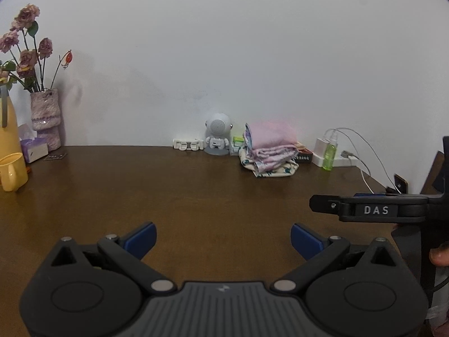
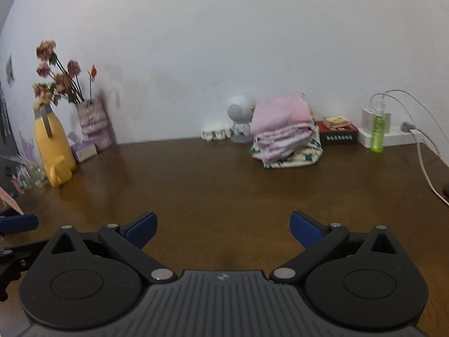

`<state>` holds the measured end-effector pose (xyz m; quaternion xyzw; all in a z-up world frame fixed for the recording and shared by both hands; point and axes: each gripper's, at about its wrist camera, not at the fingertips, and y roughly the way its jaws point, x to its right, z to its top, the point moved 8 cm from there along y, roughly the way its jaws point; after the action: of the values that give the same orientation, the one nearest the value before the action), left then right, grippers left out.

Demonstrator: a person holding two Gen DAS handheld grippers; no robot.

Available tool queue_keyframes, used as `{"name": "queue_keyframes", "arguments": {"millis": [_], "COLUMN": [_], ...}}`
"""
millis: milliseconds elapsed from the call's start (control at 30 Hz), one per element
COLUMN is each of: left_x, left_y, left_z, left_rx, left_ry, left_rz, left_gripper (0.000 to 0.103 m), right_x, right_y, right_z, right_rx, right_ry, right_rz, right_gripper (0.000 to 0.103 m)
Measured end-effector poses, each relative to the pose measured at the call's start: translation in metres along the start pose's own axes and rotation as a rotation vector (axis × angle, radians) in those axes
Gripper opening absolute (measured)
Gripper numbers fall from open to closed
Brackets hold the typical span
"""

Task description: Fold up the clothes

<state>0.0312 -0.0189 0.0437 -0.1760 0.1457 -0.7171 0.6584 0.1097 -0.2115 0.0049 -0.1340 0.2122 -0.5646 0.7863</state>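
Note:
A stack of folded clothes (image 1: 269, 151), pink on top and floral white beneath, rests at the back of the brown table (image 1: 196, 191) by the wall; the right wrist view shows the stack (image 2: 286, 134) too. My left gripper (image 1: 223, 237) hovers open over bare wood near the table's front, far from the stack, holding nothing. My right gripper (image 2: 223, 226) is open and empty as well, over bare wood. In the left wrist view the right gripper appears side-on at the right edge, with a person's finger (image 1: 439, 255) on its handle.
A grey robot-shaped speaker (image 1: 217, 134) stands left of the stack. A green spray bottle (image 1: 329, 156), a white power strip (image 2: 393, 137) with cables and a dark box (image 2: 338, 134) lie right. A yellow jug (image 2: 52, 146), flower vase (image 1: 46, 118), tissue box (image 1: 35, 148) and yellow mug (image 1: 11, 171) crowd the left.

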Motion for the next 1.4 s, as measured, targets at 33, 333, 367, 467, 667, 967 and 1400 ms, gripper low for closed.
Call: {"name": "queue_keyframes", "arguments": {"millis": [33, 333, 367, 467, 667, 967, 1400], "left_x": [0.0, -0.008, -0.007, -0.005, 0.001, 0.009, 0.015], "left_y": [-0.005, -0.036, -0.038, -0.042, -0.051, -0.063, -0.06], "left_z": [-0.005, -0.048, -0.05, -0.055, -0.066, -0.081, -0.084], "left_rx": [-0.005, -0.033, -0.031, -0.022, -0.006, 0.017, 0.005], "left_ry": [-0.005, -0.027, -0.025, -0.019, -0.008, 0.011, 0.035], "left_rz": [-0.007, 0.033, 0.036, 0.047, 0.069, 0.098, 0.094], "left_gripper": [0.102, 0.102, 0.102, 0.102, 0.102, 0.102, 0.102], "right_x": [-0.004, -0.025, -0.025, -0.028, -0.039, -0.044, -0.036], "right_y": [-0.005, -0.048, -0.053, -0.066, -0.088, -0.097, -0.101], "right_z": [-0.005, -0.057, -0.062, -0.076, -0.097, -0.116, -0.117], "right_rx": [-0.008, -0.101, -0.106, -0.114, -0.097, -0.094, -0.086], "right_ry": [-0.003, -0.005, -0.004, 0.005, 0.003, -0.002, 0.033], "right_rz": [-0.011, -0.093, -0.1, -0.106, -0.1, -0.123, -0.115], "right_gripper": [0.103, 0.103, 0.103, 0.103, 0.103, 0.103, 0.103]}}
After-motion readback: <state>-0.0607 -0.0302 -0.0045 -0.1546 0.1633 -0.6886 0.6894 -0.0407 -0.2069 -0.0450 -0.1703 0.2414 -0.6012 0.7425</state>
